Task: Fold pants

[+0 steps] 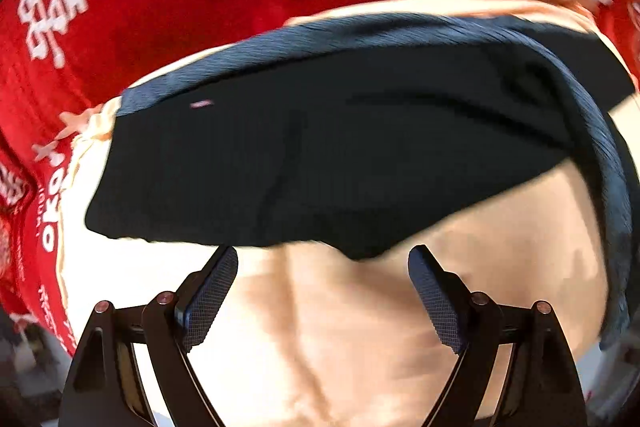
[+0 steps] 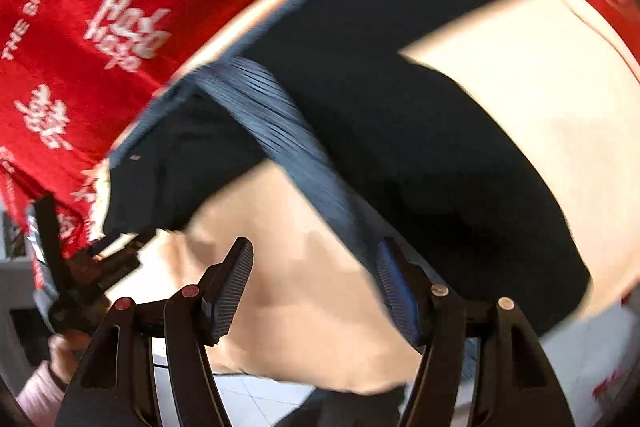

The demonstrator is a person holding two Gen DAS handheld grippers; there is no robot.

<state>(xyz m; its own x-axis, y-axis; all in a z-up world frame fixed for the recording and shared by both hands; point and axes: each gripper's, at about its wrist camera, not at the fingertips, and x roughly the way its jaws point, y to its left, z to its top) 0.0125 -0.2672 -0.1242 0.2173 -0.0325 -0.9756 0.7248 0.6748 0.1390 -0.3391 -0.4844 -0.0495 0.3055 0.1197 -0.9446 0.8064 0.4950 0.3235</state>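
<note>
Pants (image 1: 320, 155): dark, on cream surface (image 1: 360, 327); long axis left-right
Left hand-held gripper (image 1: 323, 267): wide open, empty; hem just beyond
Right hand-held gripper (image 2: 316, 259): wide open, empty; ribbed waistband (image 2: 288, 147) by right finger
Nearer: right, likely

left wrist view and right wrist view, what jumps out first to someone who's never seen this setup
The dark pants dominate, spread across a pale cloth with their ribbed waistband curving toward the right gripper. Behind them a bright red cloth printed with white characters fills the far side. Both the right gripper and the left gripper are open, holding nothing.
</note>
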